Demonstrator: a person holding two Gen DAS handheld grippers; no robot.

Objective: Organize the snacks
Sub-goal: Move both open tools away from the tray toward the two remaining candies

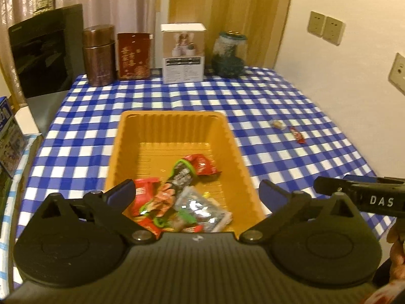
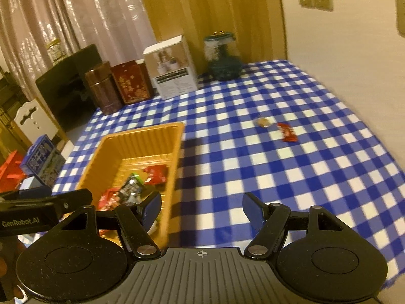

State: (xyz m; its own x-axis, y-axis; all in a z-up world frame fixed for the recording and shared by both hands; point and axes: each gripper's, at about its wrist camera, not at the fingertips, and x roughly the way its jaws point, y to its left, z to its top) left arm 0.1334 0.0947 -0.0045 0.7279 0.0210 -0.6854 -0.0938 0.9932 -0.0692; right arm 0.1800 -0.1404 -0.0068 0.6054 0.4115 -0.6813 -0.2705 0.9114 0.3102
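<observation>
**Left wrist view and right wrist view: two snacks left outside the tray**

Left wrist view: the left gripper (image 1: 196, 193) hovers over the near end of the orange tray (image 1: 174, 120), its fingers spread wide and holding nothing. A pile of wrapped snacks (image 1: 182, 190) already lies in the tray. The right gripper (image 2: 202, 209) is beside the tray's right wall, over bare checked cloth, its fingers likewise apart and empty.

Two items lie loose on the desk (image 2: 316, 177), well apart from the tray toward the wall: a red wrapped candy (image 2: 286, 132) and, just beside it, a small clear-wrapped sweet (image 2: 263, 121). The task appears mostly done; the step in hand is likely fetching one of these. The next move calls for a reach forward and right by the right gripper, then a low pinch on a flat wrapper.

Nothing blocks that path. A brown tin (image 1: 99, 54), red tin (image 1: 133, 55), white box (image 1: 182, 53) and glass jar (image 1: 229, 54) stand along the far edge, clear of the work.
</observation>
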